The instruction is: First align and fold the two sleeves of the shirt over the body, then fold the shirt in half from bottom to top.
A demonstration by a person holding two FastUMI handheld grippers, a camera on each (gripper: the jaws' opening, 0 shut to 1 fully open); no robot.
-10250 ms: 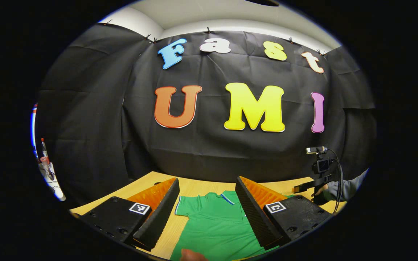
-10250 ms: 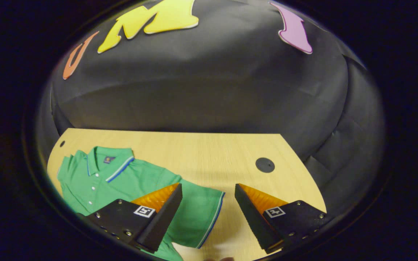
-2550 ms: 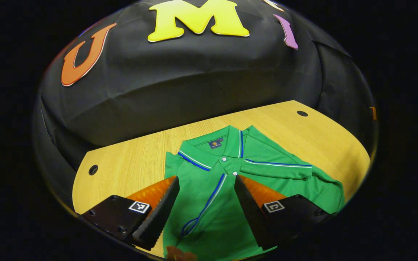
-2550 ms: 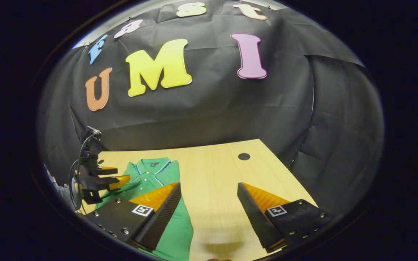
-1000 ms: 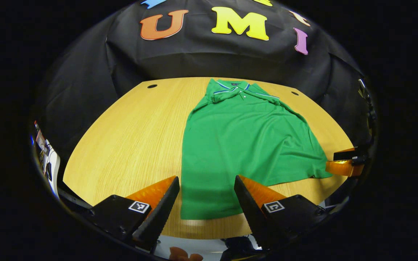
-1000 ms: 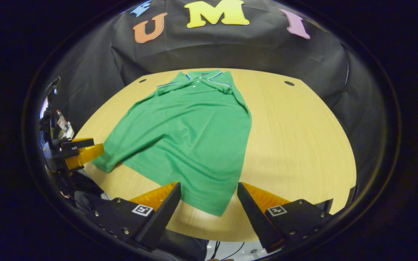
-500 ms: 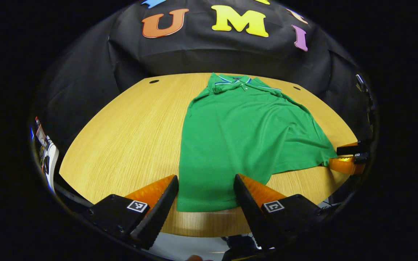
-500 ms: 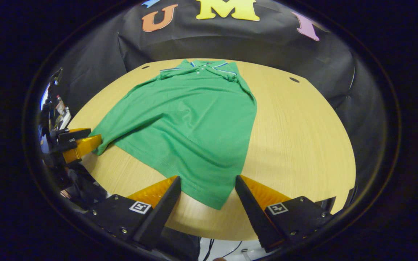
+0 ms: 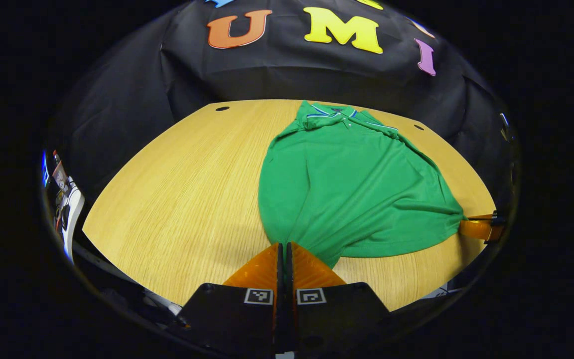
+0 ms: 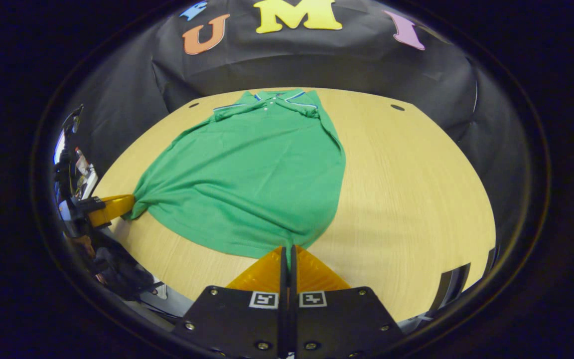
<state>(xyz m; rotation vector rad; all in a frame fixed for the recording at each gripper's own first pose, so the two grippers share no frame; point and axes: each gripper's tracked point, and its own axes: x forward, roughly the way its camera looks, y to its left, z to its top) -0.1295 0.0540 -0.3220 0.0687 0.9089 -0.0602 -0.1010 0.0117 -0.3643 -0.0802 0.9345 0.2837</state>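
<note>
A green polo shirt (image 9: 352,184) (image 10: 252,169) lies on the wooden table (image 9: 177,194), collar at the far end, both sleeves folded over the body. My left gripper (image 9: 284,245) is shut on the shirt's near left hem corner, and the cloth bunches into its tips. My right gripper (image 10: 287,248) is shut on the near right hem corner. The right gripper also shows at the right edge of the left gripper view (image 9: 476,227), pinching the hem. In the right gripper view, the left gripper (image 10: 110,207) shows at the left, gripping the other corner.
The table's near edge (image 10: 207,291) runs just under both grippers. Two dark round holes (image 9: 222,108) (image 10: 396,107) sit near the table's far corners. Bare wood (image 10: 411,189) lies beside the shirt on either side.
Both grippers went from open over the hem to shut on its two corners. The hem now gathers into folds toward each gripper.
</note>
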